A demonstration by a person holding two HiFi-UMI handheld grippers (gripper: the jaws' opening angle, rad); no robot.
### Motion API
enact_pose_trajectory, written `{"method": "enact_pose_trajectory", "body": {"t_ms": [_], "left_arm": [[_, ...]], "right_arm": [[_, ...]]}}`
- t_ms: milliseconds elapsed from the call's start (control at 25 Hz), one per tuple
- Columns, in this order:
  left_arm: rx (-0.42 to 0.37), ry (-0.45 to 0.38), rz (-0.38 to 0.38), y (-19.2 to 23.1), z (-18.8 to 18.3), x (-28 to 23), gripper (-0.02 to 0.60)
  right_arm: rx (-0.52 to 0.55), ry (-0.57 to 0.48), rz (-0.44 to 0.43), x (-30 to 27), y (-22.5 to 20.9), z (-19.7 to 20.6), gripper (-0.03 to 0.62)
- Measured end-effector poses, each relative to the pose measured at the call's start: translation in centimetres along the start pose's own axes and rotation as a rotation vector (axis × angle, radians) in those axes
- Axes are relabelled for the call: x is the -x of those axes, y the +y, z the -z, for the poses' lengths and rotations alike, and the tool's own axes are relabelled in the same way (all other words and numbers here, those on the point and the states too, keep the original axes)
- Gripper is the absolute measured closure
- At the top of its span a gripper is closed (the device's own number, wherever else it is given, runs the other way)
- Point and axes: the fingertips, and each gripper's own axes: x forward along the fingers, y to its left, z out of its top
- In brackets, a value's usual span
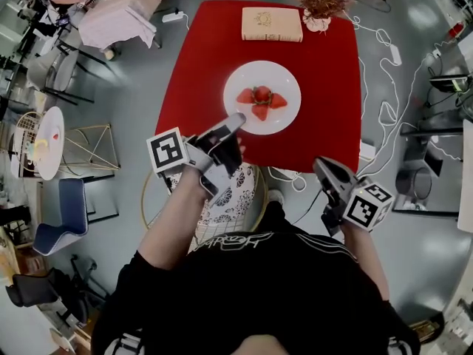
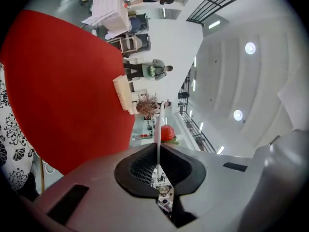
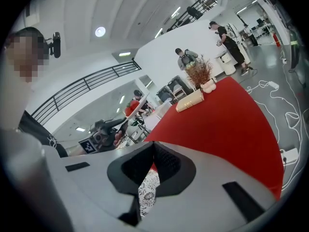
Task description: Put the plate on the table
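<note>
A white plate (image 1: 287, 80) with cut strawberries (image 1: 260, 100) hangs over the near half of the red table (image 1: 329, 117). My left gripper (image 1: 238, 120) is shut on its near rim. In the left gripper view the plate (image 2: 159, 129) shows edge-on, clamped between the jaws of the left gripper (image 2: 158, 170), with a strawberry (image 2: 167, 133) on it. My right gripper (image 1: 323, 167) is off the table's near right corner with nothing in it. In the right gripper view its jaws (image 3: 153, 146) meet at the tips, and the plate (image 3: 126, 121) shows held up in the air at the left.
A tan book (image 1: 272, 24) and a small vase of dried flowers (image 1: 321, 2) sit at the table's far edge. A stool with a floral cushion (image 1: 233, 198) stands against the near edge. White cables (image 1: 384, 113) trail on the floor to the right.
</note>
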Motion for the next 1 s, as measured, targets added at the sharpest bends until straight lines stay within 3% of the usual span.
{"method": "enact_pose_trajectory", "body": {"t_ms": [320,640,1000], "left_arm": [[0.009,-0.011,-0.044,3.5,-2.2,-3.9,0.561],[0.038,-0.016,-0.043,7.6,-2.7,-6.3,0.561],[0.096,-0.038,-0.127,14.0,-3.1,-7.0,0.561]], "right_arm": [[-0.024,0.015,0.002,-1.0,-2.7,-0.5,0.586],[-0.056,0.041,-0.001,-1.8,-3.9,0.5,0.586],[-0.076,0.059,0.0,-2.3,-4.7,1.0,0.586]]}}
